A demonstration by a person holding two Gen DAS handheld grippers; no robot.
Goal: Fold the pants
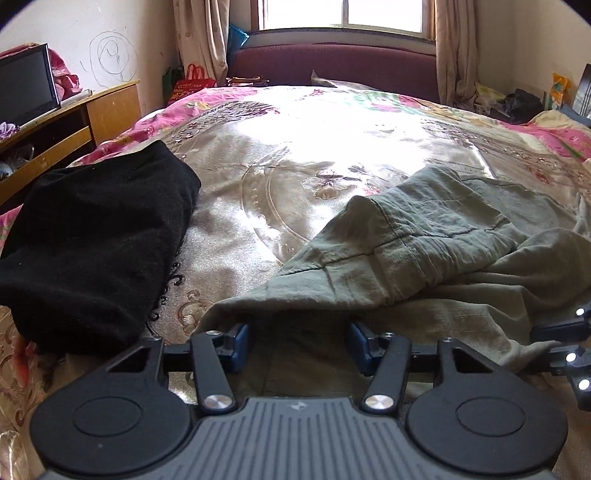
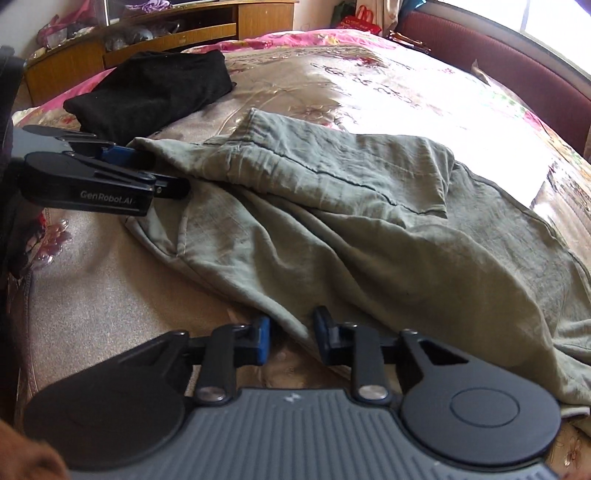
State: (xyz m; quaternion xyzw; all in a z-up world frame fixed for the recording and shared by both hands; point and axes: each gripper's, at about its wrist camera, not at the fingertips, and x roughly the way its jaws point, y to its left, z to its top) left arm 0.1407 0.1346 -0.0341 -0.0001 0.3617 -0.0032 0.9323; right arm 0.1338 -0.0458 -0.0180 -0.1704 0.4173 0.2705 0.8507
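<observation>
The left gripper [image 1: 299, 341] is reaching over the near edge of the grey-green pants [image 1: 424, 240], its blue-padded fingers [image 1: 242, 341] standing apart with a fold of the cloth lying between them; whether the pads are pressing on it cannot be told from the left wrist view; in the right wrist view the same gripper is lying at the pants' left corner, its tips buried in the fabric. The right gripper [image 2: 291, 338] is sitting at the near hem of the pants [image 2: 332, 229], its fingers [image 2: 263, 338] narrowly apart with the edge of the cloth running down between them, not visibly clamped. The pants are lying crumpled on the bed, on a shiny gold floral bedspread [image 1: 258, 184], with one squarish part folded back over the rest and showing a dark seam line. Just beside them, further to the left, a black knitted garment [image 1: 96, 236] is resting on the same bedspread, apart from the pants. Beyond the bed a wooden cabinet [image 1: 110, 107] is standing against the wall with a dark screen [image 1: 26, 86] on it; a maroon headboard [image 1: 332, 66] is running under a bright window [image 1: 343, 14] flanked by curtains [image 1: 199, 40].
</observation>
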